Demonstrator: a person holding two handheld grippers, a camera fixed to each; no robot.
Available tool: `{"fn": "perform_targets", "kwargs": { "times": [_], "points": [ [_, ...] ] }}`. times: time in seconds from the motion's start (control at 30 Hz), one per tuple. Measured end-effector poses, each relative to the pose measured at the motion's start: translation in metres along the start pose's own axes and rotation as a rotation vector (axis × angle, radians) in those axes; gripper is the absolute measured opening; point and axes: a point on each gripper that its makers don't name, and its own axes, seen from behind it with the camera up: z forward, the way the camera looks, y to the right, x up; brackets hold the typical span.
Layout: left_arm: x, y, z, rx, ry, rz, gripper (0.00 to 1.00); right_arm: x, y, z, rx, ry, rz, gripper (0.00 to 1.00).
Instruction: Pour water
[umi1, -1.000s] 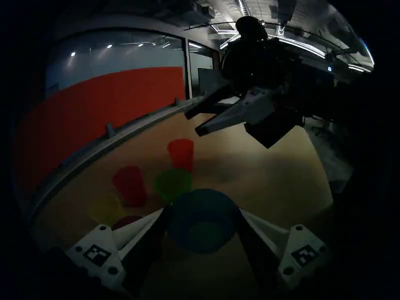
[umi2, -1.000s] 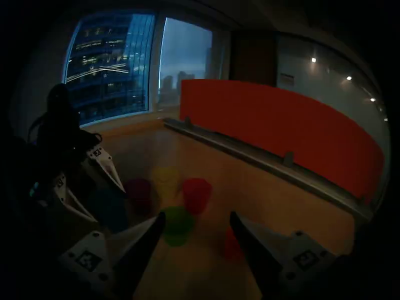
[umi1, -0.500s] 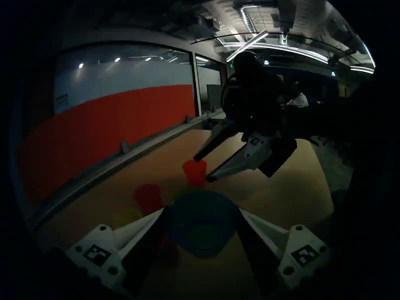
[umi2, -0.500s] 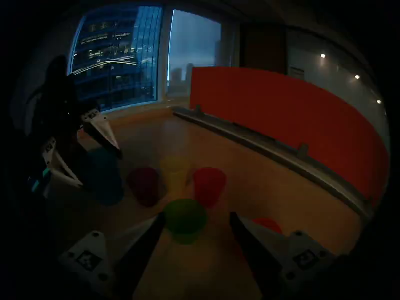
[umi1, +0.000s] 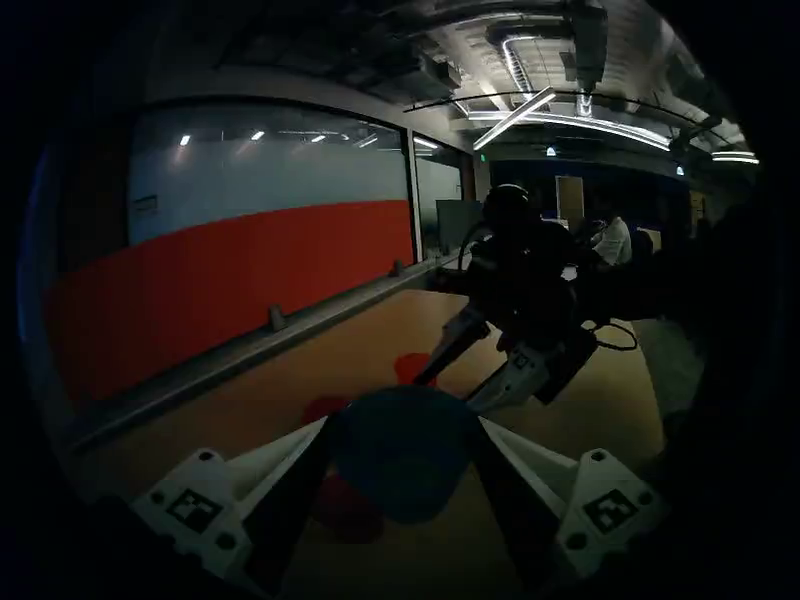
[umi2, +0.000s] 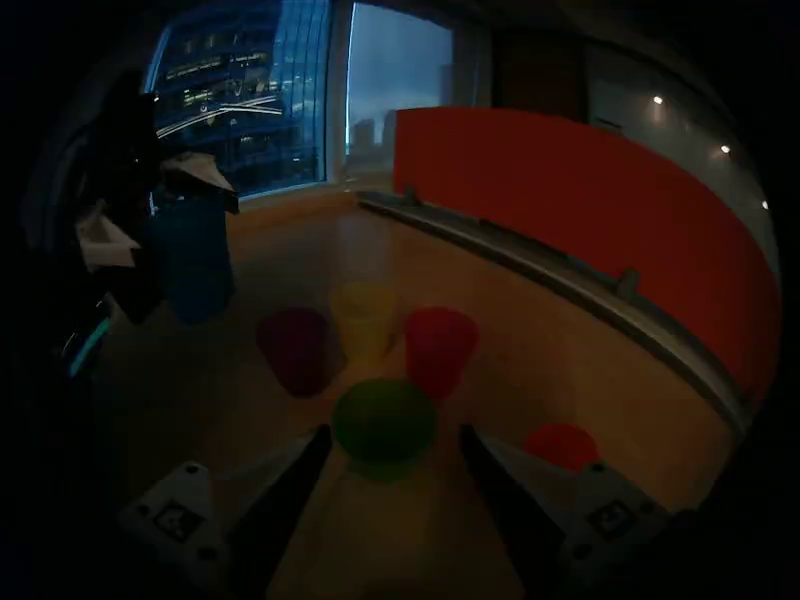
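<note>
- State, left gripper (umi1: 403, 440): clenched on the blue cup (umi1: 405, 480), one finger pressed to each side, cup upright
- In the right gripper view the blue cup sits at far left, well apart from the other cups; cannot tell whether it is clear of the table (umi2: 520, 330)
- State, right gripper (umi2: 392, 440): released, fingers spread, grasping nothing
- Just ahead of its fingertips, in line with the gap, the green cup (umi2: 385, 425) stands on the table
- Behind that, close together: maroon cup (umi2: 295, 345), yellow cup (umi2: 365, 315), red cup (umi2: 440, 345)
- A second red cup (umi2: 562, 445) stands near the right finger
- Room dim; red partition (umi2: 600, 190) along the table's far edge
</note>
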Motion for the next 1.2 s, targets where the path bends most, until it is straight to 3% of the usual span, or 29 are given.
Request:
{"fn": "perform_targets", "kwargs": {
  "times": [0.57,1.2],
  "points": [
    [0.007,-0.02,-0.014,0.048,0.018,-0.001,0.9,-0.013,-0.009,0.033,0.019,-0.046,0.0,0.99],
    [0.006,-0.025,-0.02,0.066,0.019,-0.005,0.9,-0.015,-0.008,0.053,-0.017,-0.043,-0.059,0.99]
  ]
}}
